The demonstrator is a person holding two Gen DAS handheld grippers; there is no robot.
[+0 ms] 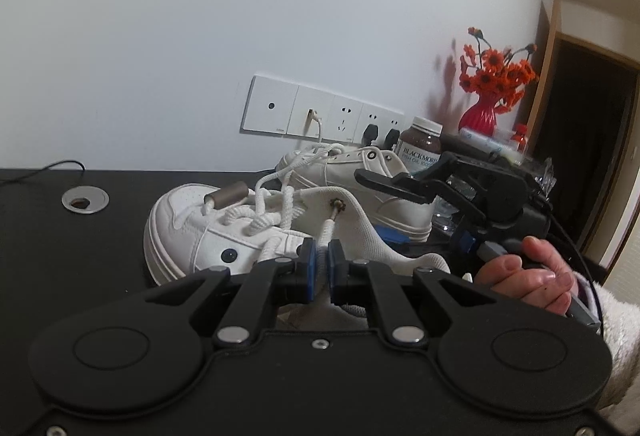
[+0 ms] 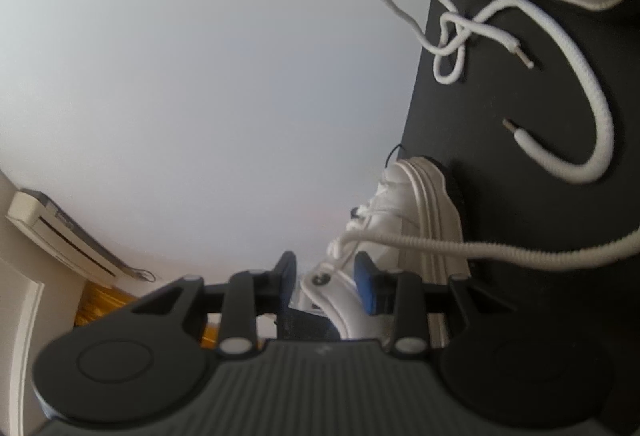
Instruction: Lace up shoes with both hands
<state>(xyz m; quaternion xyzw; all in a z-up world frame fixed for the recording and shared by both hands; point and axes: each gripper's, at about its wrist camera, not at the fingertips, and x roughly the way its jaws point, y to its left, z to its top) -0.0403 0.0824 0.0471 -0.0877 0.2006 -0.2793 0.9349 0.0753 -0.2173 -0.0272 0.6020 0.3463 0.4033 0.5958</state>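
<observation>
Nearest, the left gripper (image 1: 320,260) is clenched on the lace (image 1: 327,232) coming out of an eyelet of the near shoe (image 1: 224,232) on the black table (image 1: 80,256), the right gripper (image 2: 326,276) stands released around that shoe's collar, and behind lies a second shoe (image 1: 360,172).

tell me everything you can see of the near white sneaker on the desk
The near white sneaker looks like smooth leather with a ribbed thick sole. It stands upright on the black desk, toe toward the left in the left wrist view. Thick white rope lace lies loosely across it; one strand leaves a metal eyelet in the raised side flap and runs into the shut left hand-held gripper.
</observation>
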